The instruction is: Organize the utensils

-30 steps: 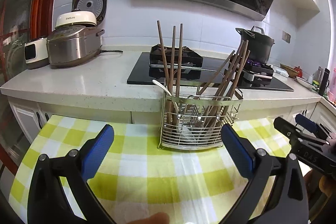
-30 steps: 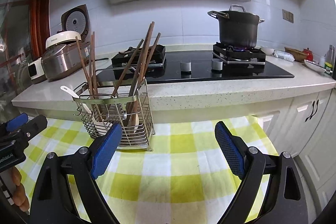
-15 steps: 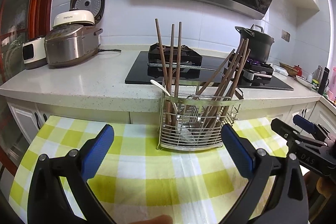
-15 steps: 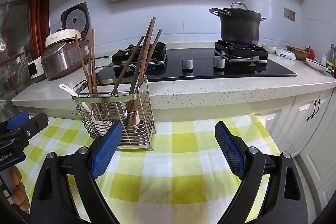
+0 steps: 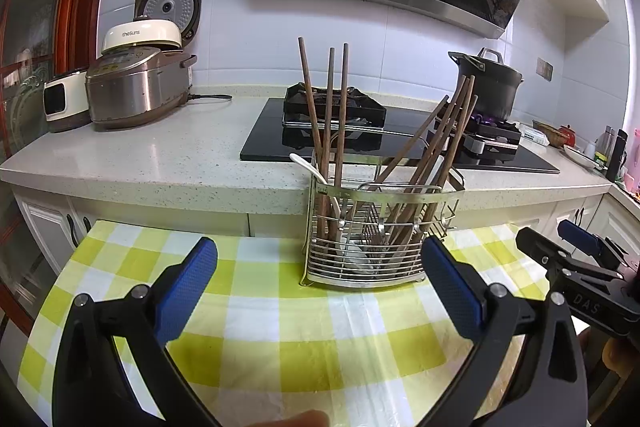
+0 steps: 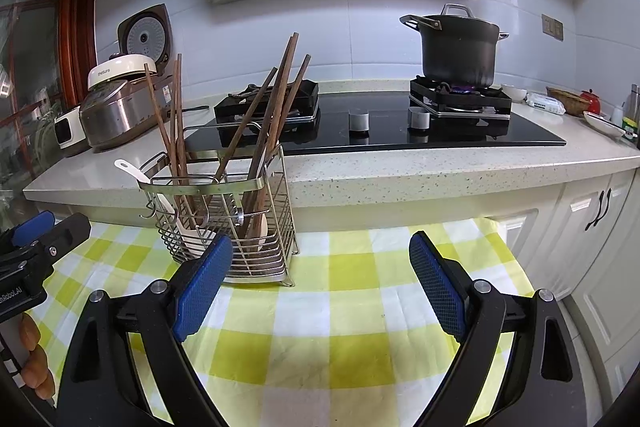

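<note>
A steel wire utensil basket [image 5: 380,191] stands on the yellow-checked tablecloth [image 5: 280,347] near its far edge. It holds brown wooden chopsticks: three upright on the left [image 5: 329,115], several leaning on the right [image 5: 444,143]. A white spoon [image 5: 303,163] pokes out at the left rim. My left gripper [image 5: 318,267] is open and empty, just short of the basket. The right gripper [image 5: 546,233] shows at the right edge. In the right wrist view the basket [image 6: 276,251] is ahead to the left, and my right gripper [image 6: 320,255] is open over the cloth [image 6: 320,347]. The left gripper [image 6: 60,223] shows at the left.
Behind the table runs a speckled counter [image 5: 160,163] with a black hob [image 6: 400,135]. A dark pot [image 6: 460,47] sits on a lit burner. A rice cooker [image 5: 136,87] stands at the left. White cabinets [image 6: 592,219] are on the right.
</note>
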